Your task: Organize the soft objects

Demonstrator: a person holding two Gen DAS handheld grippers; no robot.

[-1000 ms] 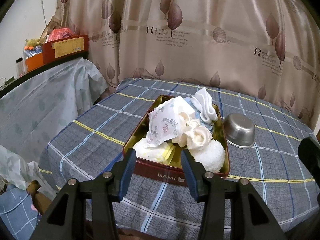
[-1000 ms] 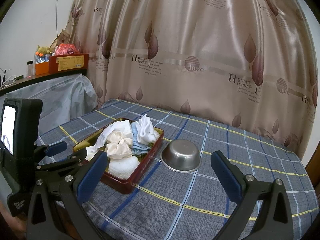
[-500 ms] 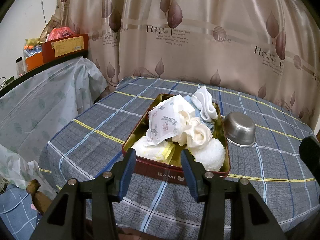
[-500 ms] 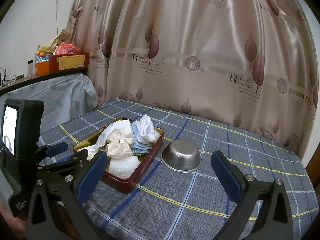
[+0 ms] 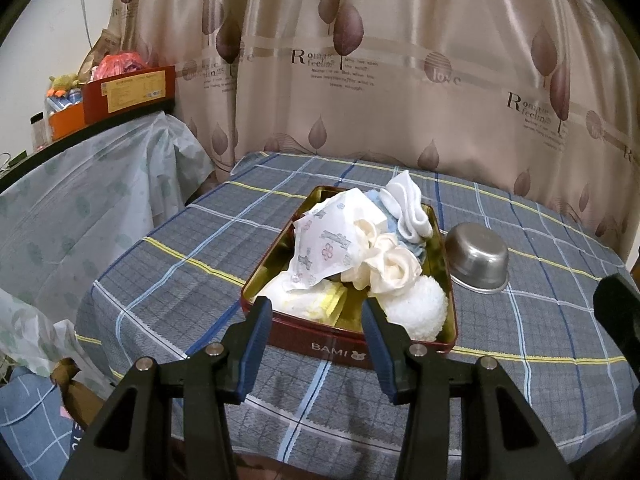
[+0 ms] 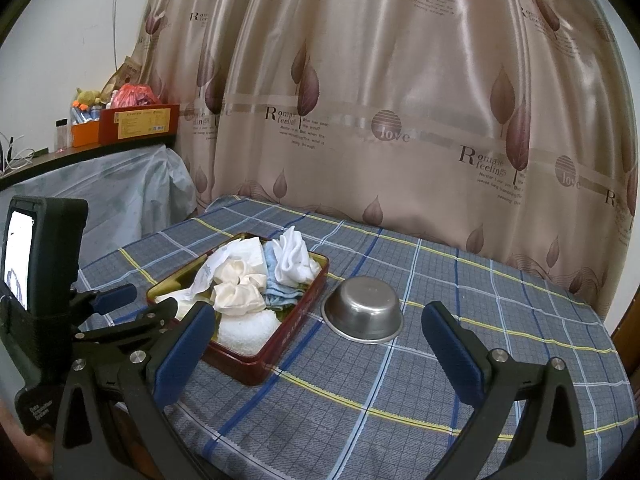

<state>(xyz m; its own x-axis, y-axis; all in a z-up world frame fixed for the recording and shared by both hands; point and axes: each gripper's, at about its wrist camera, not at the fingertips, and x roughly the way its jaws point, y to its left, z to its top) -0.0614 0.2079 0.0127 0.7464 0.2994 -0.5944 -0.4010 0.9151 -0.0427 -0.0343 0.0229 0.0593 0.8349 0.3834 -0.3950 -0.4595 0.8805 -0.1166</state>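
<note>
A red tin tray (image 5: 340,350) (image 6: 280,354) marked BAMI sits on the checked table. It holds a patterned white cloth (image 5: 328,240), cream fabric roses (image 5: 394,266) (image 6: 236,292), a fluffy white ball (image 5: 416,308) (image 6: 248,330), a white folded cloth (image 5: 406,208) (image 6: 294,256), a light blue cloth (image 6: 280,290) and a yellow-white piece (image 5: 316,304). My left gripper (image 5: 316,340) is open and empty, just before the tray's near rim. My right gripper (image 6: 316,356) is wide open and empty, above the table in front of the tray and bowl.
An upturned steel bowl (image 5: 478,258) (image 6: 364,310) stands right of the tray. A leaf-print curtain (image 5: 380,60) hangs behind the table. A plastic-covered counter (image 5: 80,184) with boxes (image 5: 128,92) is at the left. The left gripper's body with a screen (image 6: 36,264) shows in the right wrist view.
Both views have shifted very slightly; the tray and its contents have not moved. Both grippers stay open.
</note>
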